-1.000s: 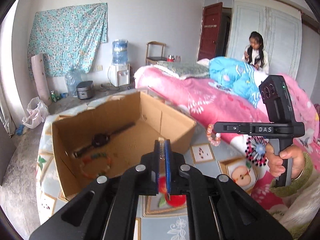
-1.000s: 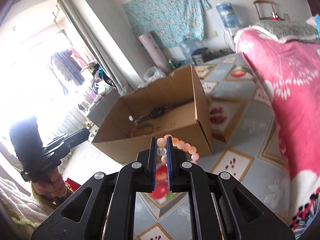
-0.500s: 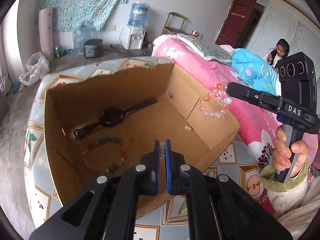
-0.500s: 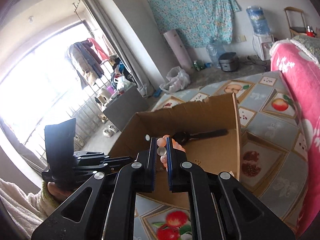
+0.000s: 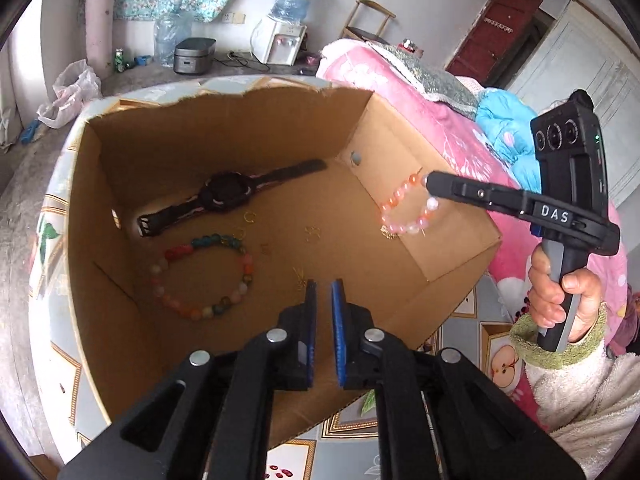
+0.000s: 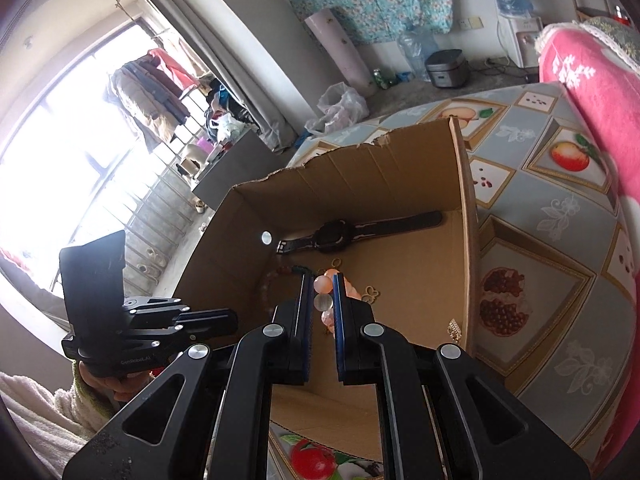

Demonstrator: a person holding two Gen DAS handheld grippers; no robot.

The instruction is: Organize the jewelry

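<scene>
An open cardboard box [image 5: 224, 128] [image 6: 360, 176] stands on the fruit-patterned cloth. On its floor lie a black watch [image 5: 228, 194] [image 6: 338, 236], a multicolour bead bracelet [image 5: 208, 312] and several small gold pieces. My left gripper [image 5: 323, 282] hangs over the box floor. Its jaws are opening, with a narrow gap and nothing between them. One gold piece [image 5: 298, 278] lies just past its tips. My right gripper [image 6: 323, 276] [image 5: 430, 179] is shut on a pink bead bracelet [image 6: 322, 285] [image 5: 394, 200], which dangles inside the box by the right wall.
The patterned tablecloth [image 6: 560, 240] surrounds the box. A pink blanket [image 5: 400, 92] lies to the right. A hand [image 5: 560, 292] in a fuzzy white sleeve holds the right gripper's handle. Floor clutter and a water dispenser [image 5: 280, 40] stand beyond.
The small gold piece that was pinched in my left jaws now lies on the box floor, and the jaws have parted. My right gripper has carried the pink bracelet over the rim into the box.
</scene>
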